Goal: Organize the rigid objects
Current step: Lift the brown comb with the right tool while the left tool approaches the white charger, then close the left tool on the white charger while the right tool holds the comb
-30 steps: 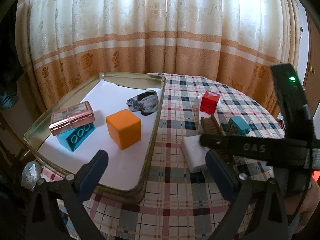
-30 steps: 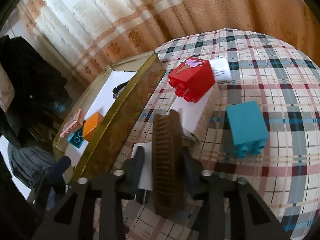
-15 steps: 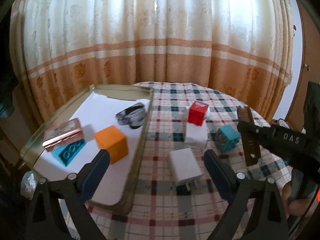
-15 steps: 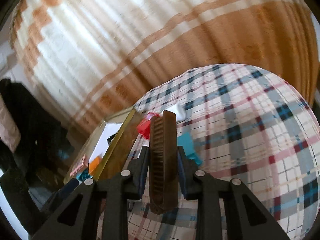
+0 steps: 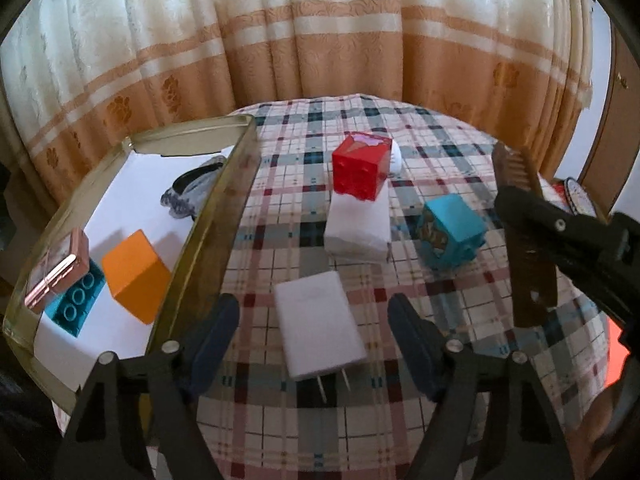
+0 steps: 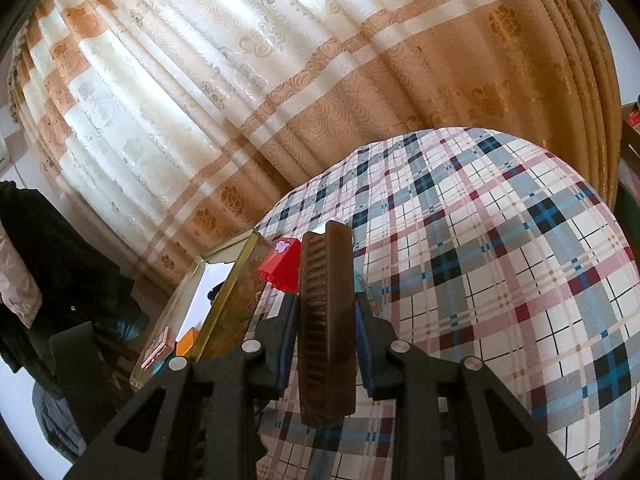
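Note:
My right gripper (image 6: 326, 334) is shut on a brown comb (image 6: 326, 320) and holds it in the air above the plaid table; the comb (image 5: 524, 240) also shows at the right of the left wrist view. My left gripper (image 5: 314, 330) is open, its fingers on either side of a white plug charger (image 5: 318, 330) lying on the cloth. A red block (image 5: 362, 166) rests on a white box (image 5: 358, 226). A teal block (image 5: 452, 232) lies to the right. The gold tray (image 5: 216, 216) at left holds an orange cube (image 5: 136, 276), a teal brick (image 5: 76, 304), a pink case (image 5: 56, 272) and a grey clip (image 5: 192, 192).
The round table has a plaid cloth (image 6: 500, 280) and ends close behind the objects. A cream and orange curtain (image 5: 320, 40) hangs behind it. A dark garment (image 6: 48, 280) hangs at the left. A small white oval object (image 5: 396, 158) lies behind the red block.
My right gripper lifted the comb off the table and carried it up and to the right. My left gripper moved right and lower over the white charger.

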Demonstrator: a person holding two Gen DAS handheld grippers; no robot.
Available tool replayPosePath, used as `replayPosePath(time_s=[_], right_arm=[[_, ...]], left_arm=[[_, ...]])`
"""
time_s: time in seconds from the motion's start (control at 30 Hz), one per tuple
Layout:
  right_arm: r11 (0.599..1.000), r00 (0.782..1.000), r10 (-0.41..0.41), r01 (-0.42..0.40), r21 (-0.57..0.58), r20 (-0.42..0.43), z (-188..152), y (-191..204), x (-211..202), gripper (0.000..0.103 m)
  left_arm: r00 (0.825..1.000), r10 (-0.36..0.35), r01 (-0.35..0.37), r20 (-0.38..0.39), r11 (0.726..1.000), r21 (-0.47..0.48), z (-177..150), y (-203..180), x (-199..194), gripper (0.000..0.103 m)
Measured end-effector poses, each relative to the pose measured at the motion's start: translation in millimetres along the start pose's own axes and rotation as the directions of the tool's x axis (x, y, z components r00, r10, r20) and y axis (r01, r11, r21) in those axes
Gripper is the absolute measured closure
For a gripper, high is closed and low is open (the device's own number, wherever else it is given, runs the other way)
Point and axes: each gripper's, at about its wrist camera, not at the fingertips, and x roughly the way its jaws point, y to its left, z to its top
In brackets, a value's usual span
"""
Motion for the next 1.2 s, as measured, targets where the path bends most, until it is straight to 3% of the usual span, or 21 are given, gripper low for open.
replayPosePath(time_s=[0.13, 0.23, 0.33, 0.47, 0.7, 0.8, 0.9, 0.97, 1.13, 1.2], right_arm=[[1.000, 1.000, 0.000, 0.000, 0.003, -0.005, -0.2, -1.3, 0.5, 0.073], [1.000, 1.000, -0.001, 0.001, 0.004, -0.004, -0.4, -1.8, 0.1, 0.073], [1.000, 1.000, 0.002, -0.002, 0.010, 0.000, -1.0, -2.5, 0.1, 0.073], [1.000, 1.000, 0.003, -0.003, 0.007, -0.003, -1.4, -2.8, -0.4, 0.073], [1.000, 1.000, 0.000, 0.000, 0.012, -0.014, -2.9, -3.1, -0.1, 0.073], [1.000, 1.000, -0.002, 0.002, 0.011, -0.016, -3.0, -3.4, 1.0, 0.073], [1.000, 1.000, -0.003, 0.004, 0.013, -0.017, -3.2, -3.4, 1.5, 0.073], [1.000, 1.000, -0.002, 0.002, 0.013, -0.017, -3.2, -3.7, 1.6, 0.073], [1.000, 1.000, -0.002, 0.003, 0.013, -0.018, -2.8, -4.0, 1.7, 0.073], [1.000, 1.000, -0.002, 0.003, 0.013, -0.018, -2.7, -4.1, 1.8, 0.073]], left_arm=[[0.999, 0.044, -0.043, -0.026, 0.998, 0.039, 0.1, -8.7, 4.4, 0.026], [0.999, 0.023, -0.021, -0.023, 0.997, 0.074, -0.6, -20.7, 0.9, 0.026], [0.999, 0.046, -0.043, -0.024, 0.990, 0.131, -2.6, -33.6, 1.5, 0.025], [0.997, 0.035, -0.030, -0.068, 0.997, 0.072, -0.7, -24.4, 7.4, 0.024], [0.990, -0.086, 0.078, -0.113, 0.994, -0.074, 1.5, -4.8, 17.4, 0.022], [0.990, -0.091, 0.085, -0.110, 0.995, -0.061, -0.2, -6.3, 16.1, 0.022], [0.990, -0.100, 0.095, -0.098, 0.994, -0.063, -1.0, -6.5, 12.9, 0.032], [0.991, -0.102, 0.096, -0.087, 0.993, -0.066, -1.1, -5.1, 10.7, 0.049], [0.992, -0.104, 0.098, -0.076, 0.993, -0.068, 0.0, 0.9, 11.4, 0.063], [0.990, -0.120, 0.115, -0.072, 0.991, -0.072, 0.3, 4.6, 12.0, 0.064]])
